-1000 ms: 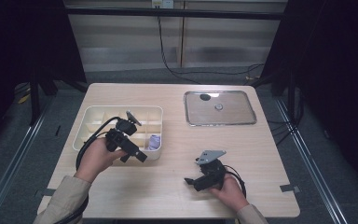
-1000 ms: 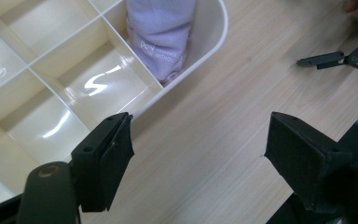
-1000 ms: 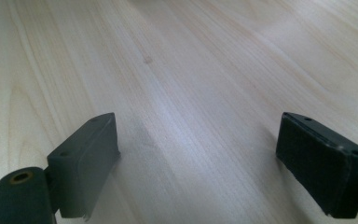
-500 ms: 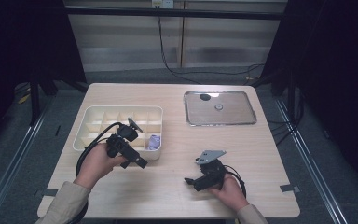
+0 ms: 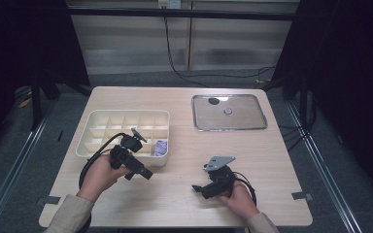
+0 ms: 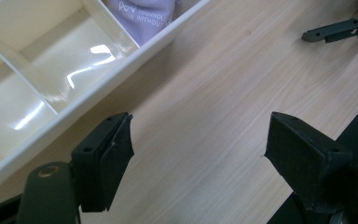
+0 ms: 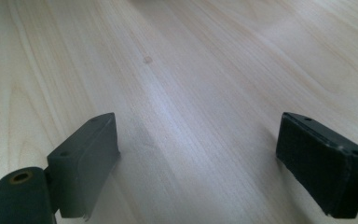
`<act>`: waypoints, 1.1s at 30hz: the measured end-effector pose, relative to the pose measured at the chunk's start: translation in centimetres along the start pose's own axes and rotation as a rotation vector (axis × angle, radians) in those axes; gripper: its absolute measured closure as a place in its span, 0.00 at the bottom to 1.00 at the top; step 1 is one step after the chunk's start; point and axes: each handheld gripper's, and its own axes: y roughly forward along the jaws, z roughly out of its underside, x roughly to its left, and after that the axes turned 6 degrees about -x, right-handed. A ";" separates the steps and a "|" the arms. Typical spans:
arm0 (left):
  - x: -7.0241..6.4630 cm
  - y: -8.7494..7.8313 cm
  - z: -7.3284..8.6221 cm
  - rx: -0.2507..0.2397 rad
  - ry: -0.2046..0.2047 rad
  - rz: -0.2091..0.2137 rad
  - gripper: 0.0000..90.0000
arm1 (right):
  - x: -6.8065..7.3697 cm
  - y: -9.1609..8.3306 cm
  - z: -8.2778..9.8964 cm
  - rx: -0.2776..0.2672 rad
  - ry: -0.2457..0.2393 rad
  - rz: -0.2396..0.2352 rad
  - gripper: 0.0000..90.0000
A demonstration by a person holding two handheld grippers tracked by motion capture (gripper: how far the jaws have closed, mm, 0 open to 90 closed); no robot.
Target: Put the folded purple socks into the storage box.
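- Two grippers are what we hold above the pale wooden desk (image 5: 184, 145), one in each hand.
- We see the left gripper (image 5: 144, 173) just at the near wall of the cream plastic divided organiser tray (image 5: 97, 119), its tips pointing out over bare wood toward the middle of the desk.
- In the left gripper view its jaws stand wide apart with nothing between them, only wood grain showing in the gap.
- We find the small lilac packet with white print (image 6: 144, 16) lying in the tray's near right compartment, apart from the left gripper's jaws.
- We rest the right gripper (image 5: 197, 188) low on the desk near its front edge, well apart from the tray.
- In the right gripper view its jaws are also spread wide and hold nothing.
- At the far right of the desk we see a flat silver metal tray (image 5: 245, 124) carrying a small dark thing and a small round one, too small for us to name.
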 end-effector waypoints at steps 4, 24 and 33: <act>0.2 0.3 0.5 -0.010 -0.003 0.004 0.25 | 0.0 0.0 0.0 0.000 0.001 0.000 0.14; 1.3 1.8 2.5 -0.017 -0.002 0.013 0.25 | 0.0 0.0 0.0 0.000 0.000 0.000 0.14; 1.7 2.6 3.4 -0.022 -0.003 0.014 0.24 | 0.0 0.0 0.0 0.000 0.000 0.000 0.14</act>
